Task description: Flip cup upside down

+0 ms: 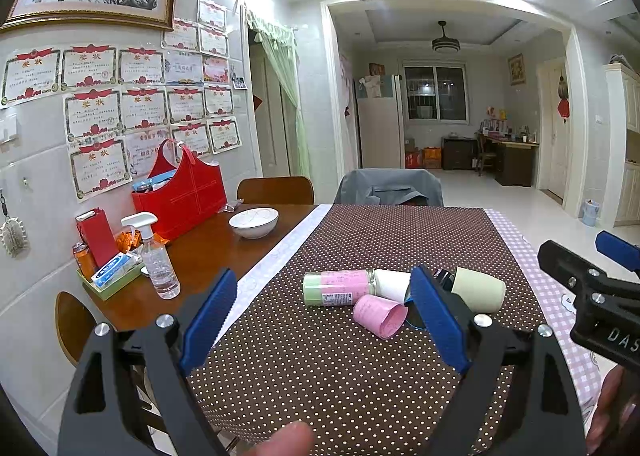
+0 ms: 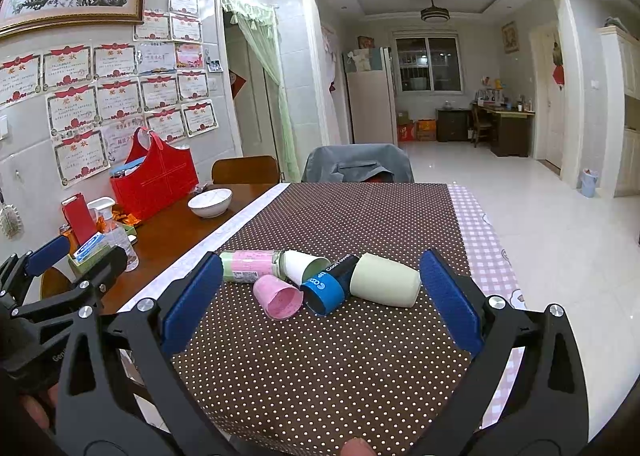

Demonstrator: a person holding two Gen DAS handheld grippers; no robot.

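Observation:
Several cups lie on their sides in a cluster on the brown dotted cloth (image 2: 320,356): a pink cup (image 2: 279,297) (image 1: 380,316), a white cup (image 2: 305,265) (image 1: 392,284), a blue-and-black cup (image 2: 330,286) and a pale green cup (image 2: 385,285) (image 1: 480,290). A pink-and-green bottle (image 2: 250,266) (image 1: 338,288) lies beside them. My left gripper (image 1: 324,316) is open and empty, just short of the cluster. My right gripper (image 2: 320,300) is open and empty, its fingers spread wider than the cluster.
A white bowl (image 1: 253,222), a red bag (image 1: 184,196), a spray bottle (image 1: 158,260) and a tray of small items (image 1: 108,276) stand on the bare wood at the left. Chairs (image 1: 390,186) stand at the table's far edge. A pink checked cloth (image 2: 480,240) runs along the right.

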